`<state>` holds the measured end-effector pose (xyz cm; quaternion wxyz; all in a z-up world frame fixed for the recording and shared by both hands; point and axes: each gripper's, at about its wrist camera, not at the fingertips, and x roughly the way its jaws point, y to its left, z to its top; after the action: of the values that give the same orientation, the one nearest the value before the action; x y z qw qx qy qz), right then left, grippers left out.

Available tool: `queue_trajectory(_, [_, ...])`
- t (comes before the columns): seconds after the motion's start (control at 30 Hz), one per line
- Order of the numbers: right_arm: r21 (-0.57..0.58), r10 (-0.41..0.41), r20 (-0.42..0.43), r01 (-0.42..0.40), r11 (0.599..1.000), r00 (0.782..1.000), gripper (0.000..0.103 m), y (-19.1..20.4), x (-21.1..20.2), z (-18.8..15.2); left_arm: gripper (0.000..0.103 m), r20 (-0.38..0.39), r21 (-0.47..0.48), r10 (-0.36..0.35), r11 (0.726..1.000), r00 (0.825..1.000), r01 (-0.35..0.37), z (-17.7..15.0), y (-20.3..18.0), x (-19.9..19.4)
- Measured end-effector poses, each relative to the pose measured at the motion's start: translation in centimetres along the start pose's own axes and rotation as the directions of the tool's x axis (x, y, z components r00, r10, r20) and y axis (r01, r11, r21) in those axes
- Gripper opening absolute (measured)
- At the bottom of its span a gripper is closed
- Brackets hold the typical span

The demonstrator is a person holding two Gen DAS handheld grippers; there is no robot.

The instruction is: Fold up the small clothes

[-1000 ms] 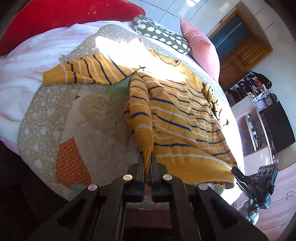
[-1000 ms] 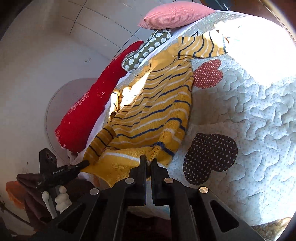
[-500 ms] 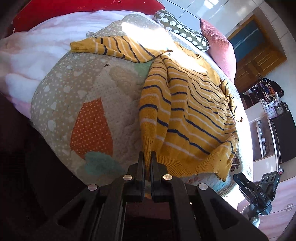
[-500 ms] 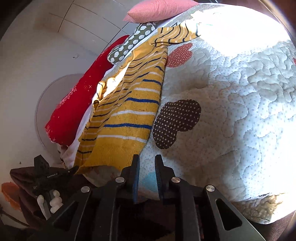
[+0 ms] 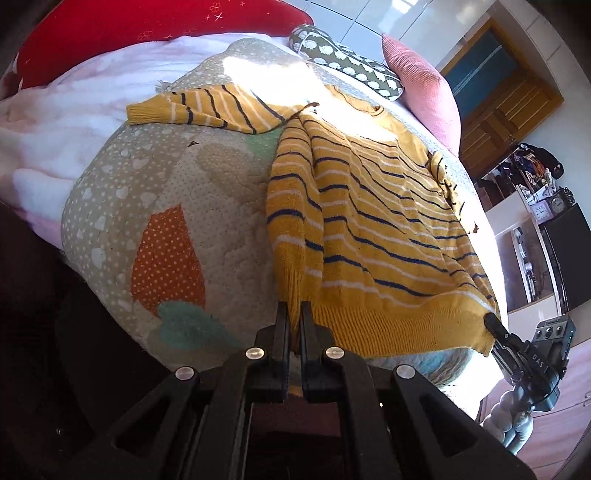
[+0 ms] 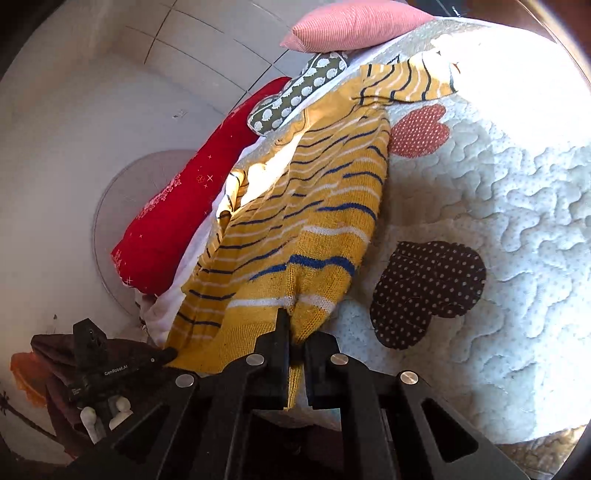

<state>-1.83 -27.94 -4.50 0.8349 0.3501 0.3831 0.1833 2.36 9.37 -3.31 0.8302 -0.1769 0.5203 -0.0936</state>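
Left gripper: jaws nearly together, pinching the hem corner of the yellow striped sweater. Right gripper: jaws narrow, clamped on the opposite hem corner, knit bunched between the fingers. Sweater runs straight ahead of both grippers, flat on the quilted bedspread. One sleeve lies spread out far ahead-left of the left gripper. Beyond the collar: green dotted pillow, pink pillow, red cushion.
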Motion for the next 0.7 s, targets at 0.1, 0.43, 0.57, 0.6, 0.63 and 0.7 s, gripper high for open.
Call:
queue_trajectory(0.1, [-0.01,-0.059,0.019,0.059,0.998,0.998,0.007,-0.5,-2.3,-0.7,0.004,-0.03,0.016,-0.008,1.0,1.0,0.008,-0.9,-1.0,0.6])
queue_trajectory(0.43, [0.035,-0.185,0.006,0.185,0.982,0.983,0.011,-3.9,-3.0,-0.7,0.005,0.008,0.003,0.117,0.993,0.993,-0.117,-0.8,1.0,-0.5])
queue_trajectory(0.57, [0.017,-0.283,0.093,0.283,0.959,0.954,0.028,-4.3,-4.5,2.4,0.029,0.104,0.064,0.166,0.983,0.981,-0.173,0.0,0.0,-2.0])
queue_trajectory(0.6, [0.008,-0.305,0.105,0.306,0.952,0.947,0.038,-4.5,-4.5,3.3,0.041,0.125,0.077,0.163,0.982,0.979,-0.174,0.2,-0.5,-2.1])
queue_trajectory(0.63, [0.002,-0.328,0.114,0.33,0.944,0.938,0.046,-4.8,-4.4,4.3,0.044,0.142,0.091,0.161,0.981,0.977,-0.174,0.5,-1.0,-2.1])
queue_trajectory(0.7, [0.001,-0.378,0.139,0.381,0.924,0.915,0.048,-5.8,-4.2,6.8,0.047,0.152,0.12,0.155,0.977,0.976,-0.174,0.8,-2.1,-1.5])
